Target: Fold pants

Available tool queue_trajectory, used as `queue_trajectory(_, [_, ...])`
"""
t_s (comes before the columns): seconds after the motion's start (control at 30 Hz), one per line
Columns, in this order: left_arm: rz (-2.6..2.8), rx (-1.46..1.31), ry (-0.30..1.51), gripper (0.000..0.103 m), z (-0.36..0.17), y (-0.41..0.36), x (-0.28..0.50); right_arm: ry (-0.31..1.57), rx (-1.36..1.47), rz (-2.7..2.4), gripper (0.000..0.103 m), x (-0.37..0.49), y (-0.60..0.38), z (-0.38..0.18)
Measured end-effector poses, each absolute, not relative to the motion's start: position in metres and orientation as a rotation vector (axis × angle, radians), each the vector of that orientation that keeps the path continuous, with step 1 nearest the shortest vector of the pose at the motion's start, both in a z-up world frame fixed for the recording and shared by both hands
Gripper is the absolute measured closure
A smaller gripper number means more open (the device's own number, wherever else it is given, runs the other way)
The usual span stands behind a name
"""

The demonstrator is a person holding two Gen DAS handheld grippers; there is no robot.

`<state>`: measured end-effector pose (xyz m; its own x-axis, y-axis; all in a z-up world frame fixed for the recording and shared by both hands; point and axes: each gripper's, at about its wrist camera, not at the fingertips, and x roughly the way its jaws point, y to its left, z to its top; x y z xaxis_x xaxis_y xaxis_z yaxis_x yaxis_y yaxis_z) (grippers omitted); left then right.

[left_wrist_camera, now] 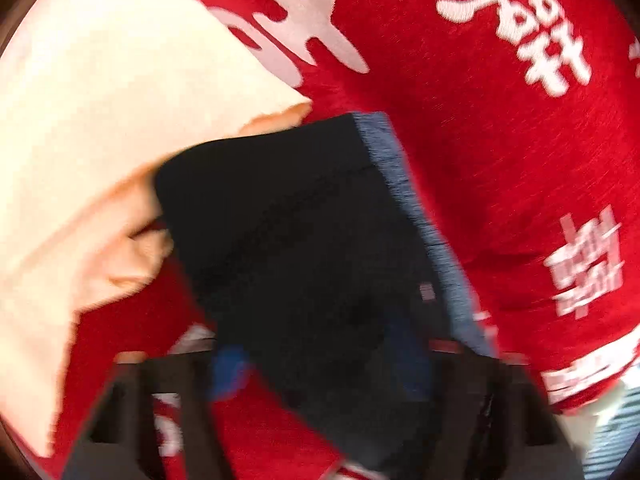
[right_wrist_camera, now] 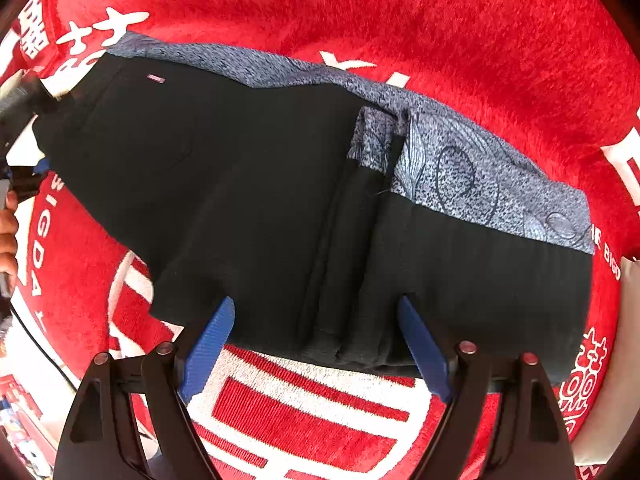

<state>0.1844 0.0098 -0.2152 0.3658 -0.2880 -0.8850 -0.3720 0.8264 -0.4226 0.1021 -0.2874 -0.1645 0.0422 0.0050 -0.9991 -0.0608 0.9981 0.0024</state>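
Note:
The black pants with a blue-grey patterned band lie folded across a red blanket. My right gripper points down at their near edge. It is open, and its blue pads stand either side of the middle crease. In the blurred left wrist view, one end of the pants reaches up from between the fingers of my left gripper, which looks shut on the cloth. The right wrist view has that left gripper at the pants' far left end.
A cream cloth lies on the red blanket, partly under the pants' end. A person's hand shows at the left edge. A striped surface lies beyond the blanket's edge, and a cable runs there too.

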Motion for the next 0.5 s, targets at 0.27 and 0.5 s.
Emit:
queue_trajectory(0.27, [0.037,-0.13,1.115,0.072,-0.174,-0.056,0.177,1.486,0.186,0.166,0.018,0.162,-0.288,-0.107])
queue_trajectory(0.5, [-0.018,0.137,1.017,0.072,-0.155,-0.102,0.164,1.559,0.233,0.421,0.017,0.268,-0.213,-0.085])
